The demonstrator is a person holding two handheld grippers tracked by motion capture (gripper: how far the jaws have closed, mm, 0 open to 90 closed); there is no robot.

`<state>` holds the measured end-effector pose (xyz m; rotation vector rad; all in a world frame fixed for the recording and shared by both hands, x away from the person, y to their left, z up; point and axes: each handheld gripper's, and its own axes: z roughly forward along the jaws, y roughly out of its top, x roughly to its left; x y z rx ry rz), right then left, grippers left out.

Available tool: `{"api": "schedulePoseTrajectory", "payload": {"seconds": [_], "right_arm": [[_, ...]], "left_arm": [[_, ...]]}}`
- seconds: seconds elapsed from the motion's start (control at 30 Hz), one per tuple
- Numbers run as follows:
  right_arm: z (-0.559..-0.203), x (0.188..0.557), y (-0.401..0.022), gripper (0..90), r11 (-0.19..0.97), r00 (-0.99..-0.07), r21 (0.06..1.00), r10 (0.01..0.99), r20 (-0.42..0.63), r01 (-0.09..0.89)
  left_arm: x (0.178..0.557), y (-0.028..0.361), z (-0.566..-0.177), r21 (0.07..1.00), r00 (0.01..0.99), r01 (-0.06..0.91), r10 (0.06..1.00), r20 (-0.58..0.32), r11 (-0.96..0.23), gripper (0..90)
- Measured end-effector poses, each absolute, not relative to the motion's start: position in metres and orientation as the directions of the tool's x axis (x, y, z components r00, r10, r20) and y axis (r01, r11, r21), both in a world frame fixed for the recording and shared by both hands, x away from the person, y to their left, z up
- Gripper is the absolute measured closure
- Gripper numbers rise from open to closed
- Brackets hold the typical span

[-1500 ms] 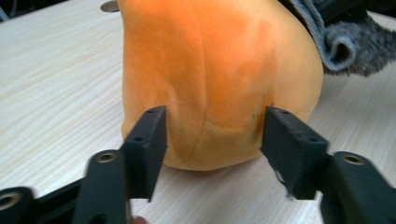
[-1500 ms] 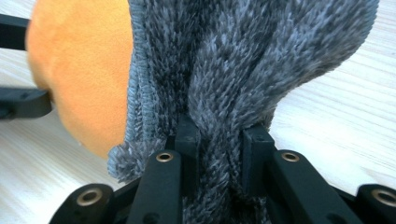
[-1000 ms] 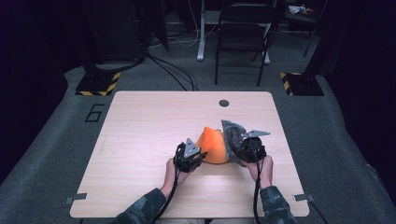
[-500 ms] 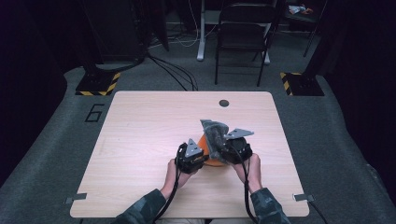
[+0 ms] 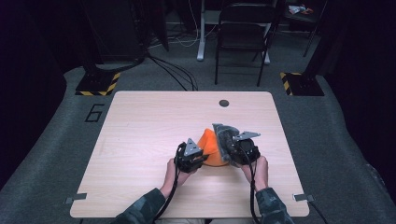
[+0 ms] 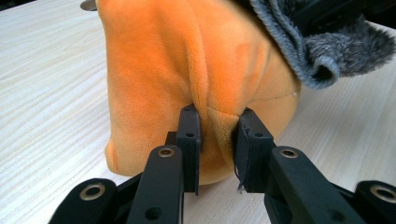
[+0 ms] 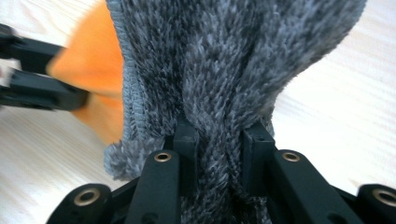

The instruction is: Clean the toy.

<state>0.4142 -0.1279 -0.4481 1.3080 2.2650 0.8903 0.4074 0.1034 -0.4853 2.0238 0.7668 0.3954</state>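
the wooden table carries everything, with a chair beyond its far edge. the orange plush fabric sits between the two tools, a fold of it clamped in the left gripper. the grey fuzzy cloth drapes over the orange piece on its right side, a bunched ridge pinched tight by the right gripper, just beside the left one.
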Motion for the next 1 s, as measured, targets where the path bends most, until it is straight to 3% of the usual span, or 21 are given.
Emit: {"api": "schedulePoseTrajectory", "payload": {"seconds": [0.43, 0.63, 0.83, 1.0], "right_arm": [[-0.476, 0.427, -0.147, 71.8, 0.354, -0.441, 0.599, 0.898, -0.002, 0.718], [-0.456, 0.422, -0.152, 72.2, 0.326, -0.425, 0.656, 0.905, -0.009, 0.681], [-0.427, 0.410, -0.137, 72.3, 0.316, -0.493, 0.731, 0.869, 0.033, 0.605], [-0.445, 0.411, -0.115, 72.3, 0.408, -0.537, 0.685, 0.843, -0.030, 0.603]], "left_arm": [[0.410, 0.107, -0.487, 0.848, 0.748, 0.383, 0.662, -0.051, -0.367, 73.1], [0.414, 0.111, -0.488, 0.851, 0.731, 0.405, 0.677, -0.083, -0.333, 72.8], [0.415, 0.112, -0.488, 0.849, 0.732, 0.411, 0.676, -0.090, -0.332, 72.4], [0.416, 0.112, -0.488, 0.852, 0.731, 0.406, 0.677, -0.086, -0.331, 68.0]]}}
